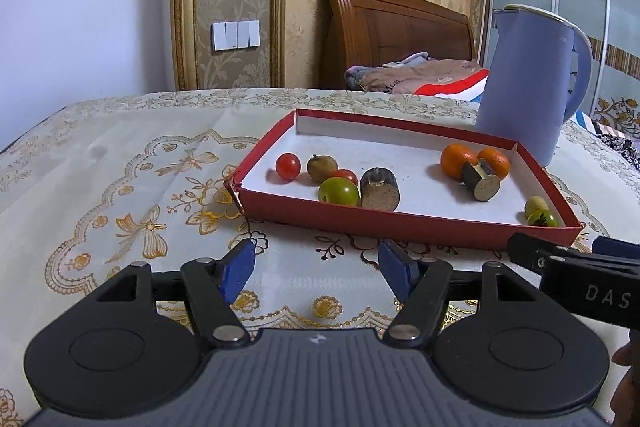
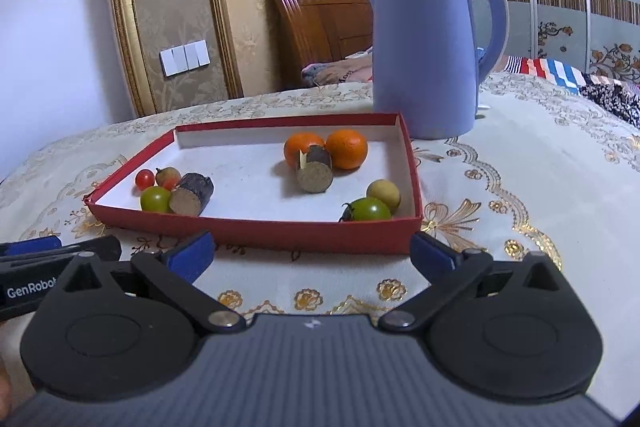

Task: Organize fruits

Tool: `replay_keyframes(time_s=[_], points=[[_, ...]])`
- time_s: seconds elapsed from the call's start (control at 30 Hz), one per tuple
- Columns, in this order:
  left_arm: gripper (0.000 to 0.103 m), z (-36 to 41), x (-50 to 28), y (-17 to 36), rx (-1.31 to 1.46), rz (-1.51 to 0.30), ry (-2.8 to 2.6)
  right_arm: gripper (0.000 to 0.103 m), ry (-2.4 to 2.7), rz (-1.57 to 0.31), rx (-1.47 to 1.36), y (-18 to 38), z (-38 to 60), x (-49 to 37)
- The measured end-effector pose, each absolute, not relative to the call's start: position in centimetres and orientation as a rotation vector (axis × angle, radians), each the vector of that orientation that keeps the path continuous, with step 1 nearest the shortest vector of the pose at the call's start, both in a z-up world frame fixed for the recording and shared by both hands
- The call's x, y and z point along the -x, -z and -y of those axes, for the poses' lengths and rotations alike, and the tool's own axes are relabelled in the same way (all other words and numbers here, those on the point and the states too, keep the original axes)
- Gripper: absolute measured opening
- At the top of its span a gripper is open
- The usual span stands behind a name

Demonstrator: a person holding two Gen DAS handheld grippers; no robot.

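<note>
All the fruit already lies inside the red tray [image 1: 400,227], which sits on the tabletop [image 1: 120,167] just in front of a blue kettle [image 2: 424,47]. At the tray's left end there is a small cluster: a red tomato [image 1: 288,166], a brownish fruit [image 1: 322,167], a second red tomato partly hidden behind a green tomato [image 1: 338,191], and a dark cut stalk piece [image 1: 379,191] touching the green one. Toward the far right two oranges [image 2: 346,148] sit side by side with another stalk piece [image 2: 315,174] leaning against them. In the near right corner a second green tomato [image 2: 369,209] rests beside a pale yellow fruit [image 2: 384,193].

The left tongs [image 1: 316,267] hover over the cloth just short of the tray's near wall, fingers apart with nothing between them. The right tongs [image 2: 312,255] hang likewise before the near wall, spread wider and also empty. Neither touches the tray or any fruit.

Judging by this, gathering looks done, since no fruit is seen loose on the cloth. Sorting looks unfinished: the two green tomatoes are at opposite ends, the stalk pieces are well apart, and the left cluster mixes kinds. What probably remains is grouping like with like, starting with whichever piece sits nearest an open pair of tongs
</note>
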State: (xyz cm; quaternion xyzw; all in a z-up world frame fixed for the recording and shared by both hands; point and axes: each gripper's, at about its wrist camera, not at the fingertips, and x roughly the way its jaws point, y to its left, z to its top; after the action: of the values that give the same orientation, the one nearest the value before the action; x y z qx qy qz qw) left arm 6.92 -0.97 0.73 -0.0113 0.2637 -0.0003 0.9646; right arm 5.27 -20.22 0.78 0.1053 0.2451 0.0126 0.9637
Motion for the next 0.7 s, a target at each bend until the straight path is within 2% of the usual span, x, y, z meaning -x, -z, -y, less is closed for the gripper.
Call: replay_keyframes(time_s=[0.7], points=[[0.068, 0.89, -6.18, -0.62, 0.011, -0.538, 0.040, 0.103, -0.015, -0.485, -0.228, -0.69, 20.46, -4.32]])
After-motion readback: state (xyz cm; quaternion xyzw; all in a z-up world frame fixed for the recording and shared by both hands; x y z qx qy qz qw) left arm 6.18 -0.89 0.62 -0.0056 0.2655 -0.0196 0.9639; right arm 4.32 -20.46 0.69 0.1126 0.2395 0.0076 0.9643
